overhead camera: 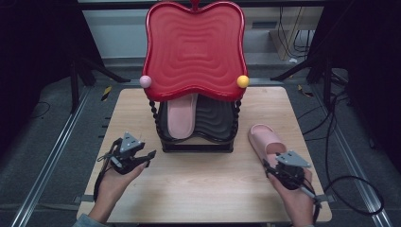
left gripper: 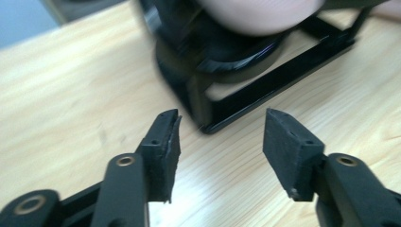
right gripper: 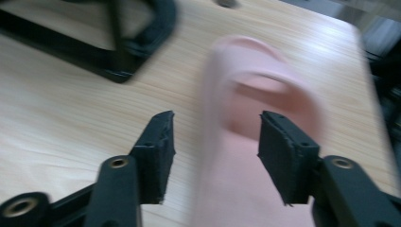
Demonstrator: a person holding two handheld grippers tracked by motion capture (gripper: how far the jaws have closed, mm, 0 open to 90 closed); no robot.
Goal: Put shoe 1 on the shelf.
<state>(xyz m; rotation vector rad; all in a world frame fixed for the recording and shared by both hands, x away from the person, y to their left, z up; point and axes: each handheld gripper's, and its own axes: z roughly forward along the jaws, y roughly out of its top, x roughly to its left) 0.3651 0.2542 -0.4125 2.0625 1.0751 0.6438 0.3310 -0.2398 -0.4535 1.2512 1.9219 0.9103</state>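
A pink slipper (overhead camera: 266, 141) lies on the wooden table (overhead camera: 203, 194) at the right, toe pointing away. My right gripper (overhead camera: 272, 169) hovers over its heel end, open, with the slipper (right gripper: 255, 142) between and beyond the jaws. A second pink slipper (overhead camera: 182, 115) rests on the lower black shelf of a rack (overhead camera: 197, 135) under a red wavy tray top (overhead camera: 195, 49). My left gripper (overhead camera: 147, 158) is open at the left, pointing at the rack's front left corner (left gripper: 208, 120), holding nothing.
The rack has twisted black posts with a pink ball (overhead camera: 145, 81) and a yellow ball (overhead camera: 242, 81) at the tray's front corners. Cables (overhead camera: 340, 156) trail on the floor to the right. Bare table lies in front of the rack.
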